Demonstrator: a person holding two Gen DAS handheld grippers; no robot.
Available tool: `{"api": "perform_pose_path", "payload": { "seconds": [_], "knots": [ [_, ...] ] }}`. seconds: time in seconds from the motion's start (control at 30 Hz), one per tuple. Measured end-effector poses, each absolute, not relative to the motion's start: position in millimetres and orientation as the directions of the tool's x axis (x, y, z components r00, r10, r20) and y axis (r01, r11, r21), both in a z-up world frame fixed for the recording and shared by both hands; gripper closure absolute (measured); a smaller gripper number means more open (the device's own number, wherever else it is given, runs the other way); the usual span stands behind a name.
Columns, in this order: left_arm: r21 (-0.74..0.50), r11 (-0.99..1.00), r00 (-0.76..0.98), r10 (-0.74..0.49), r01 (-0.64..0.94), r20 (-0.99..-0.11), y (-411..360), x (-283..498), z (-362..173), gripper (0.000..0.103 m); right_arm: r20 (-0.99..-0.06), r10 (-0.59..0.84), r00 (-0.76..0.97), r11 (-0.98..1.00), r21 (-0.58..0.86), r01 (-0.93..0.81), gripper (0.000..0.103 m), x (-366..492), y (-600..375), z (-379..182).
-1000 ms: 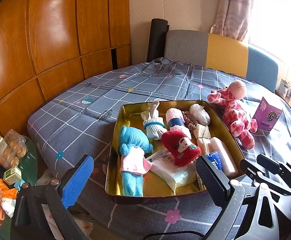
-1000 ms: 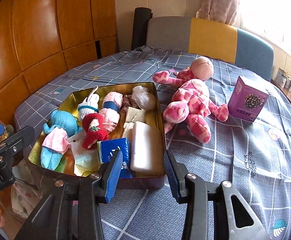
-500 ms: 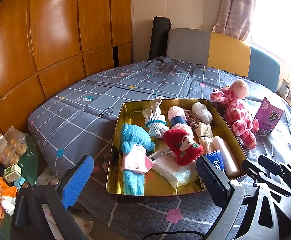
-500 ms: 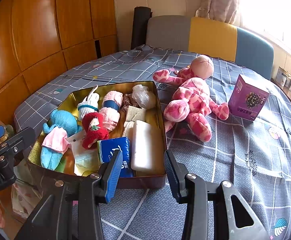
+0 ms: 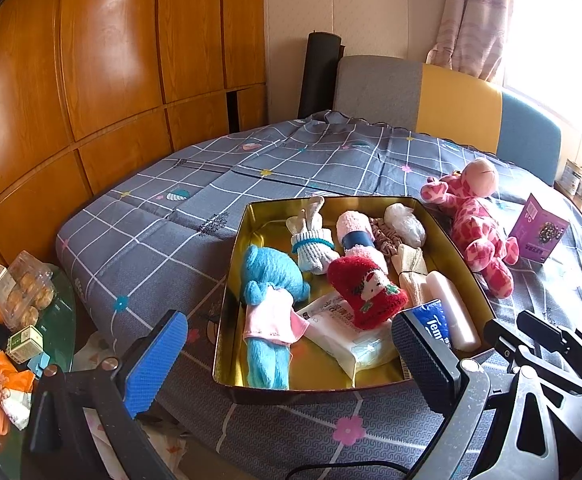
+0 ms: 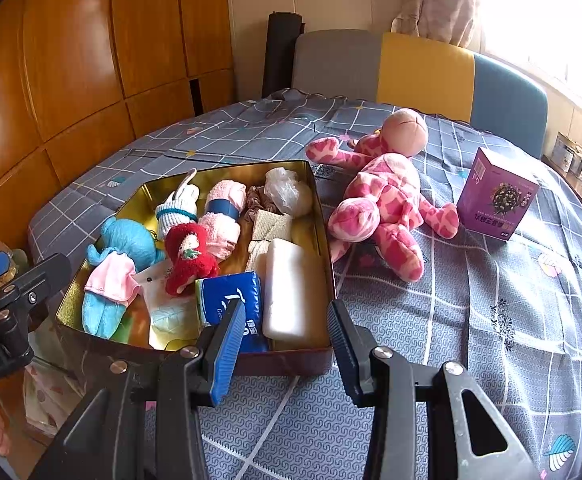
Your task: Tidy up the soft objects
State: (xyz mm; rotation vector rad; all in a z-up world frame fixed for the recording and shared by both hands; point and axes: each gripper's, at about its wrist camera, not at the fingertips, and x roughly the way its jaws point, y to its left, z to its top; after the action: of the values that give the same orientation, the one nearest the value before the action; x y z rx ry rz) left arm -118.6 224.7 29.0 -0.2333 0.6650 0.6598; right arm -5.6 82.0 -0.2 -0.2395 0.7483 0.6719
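A gold tin tray [image 5: 235, 272] [image 6: 325, 232] sits on the bed and holds a blue plush doll [image 5: 269, 280] [image 6: 125, 242], a red plush [image 5: 365, 290] [image 6: 187, 256], rolled socks [image 5: 311, 240], tissue packs [image 6: 229, 294] and other soft items. A pink spotted plush toy [image 5: 473, 226] [image 6: 387, 200] lies on the bedspread right of the tray. My left gripper [image 5: 291, 356] is open and empty at the tray's near edge. My right gripper [image 6: 287, 344] is open and empty at the tray's near right corner.
A purple box [image 5: 539, 232] [image 6: 495, 196] stands right of the pink plush. The grey checked bedspread [image 6: 471, 312] covers the bed. Wooden wardrobe panels [image 5: 91, 80] stand at left. A side table with snacks [image 5: 19, 300] is at lower left. A cushioned headboard [image 6: 423, 68] is behind.
Both grippers have shifted only slightly; the tray and toys stay in place. Both stay open and empty.
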Motion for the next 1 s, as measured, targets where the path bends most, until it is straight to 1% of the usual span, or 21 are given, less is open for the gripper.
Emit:
{"api": "perform_pose_path", "payload": {
  "seconds": [1.0],
  "knots": [
    [0.010, 0.778, 0.589, 0.485, -0.629, -0.646, 218.4, -115.3, 28.1, 0.000, -0.700, 0.473, 0.536, 0.771, 0.034, -0.636, 0.060, -5.3, 79.3, -1.7]
  ]
}}
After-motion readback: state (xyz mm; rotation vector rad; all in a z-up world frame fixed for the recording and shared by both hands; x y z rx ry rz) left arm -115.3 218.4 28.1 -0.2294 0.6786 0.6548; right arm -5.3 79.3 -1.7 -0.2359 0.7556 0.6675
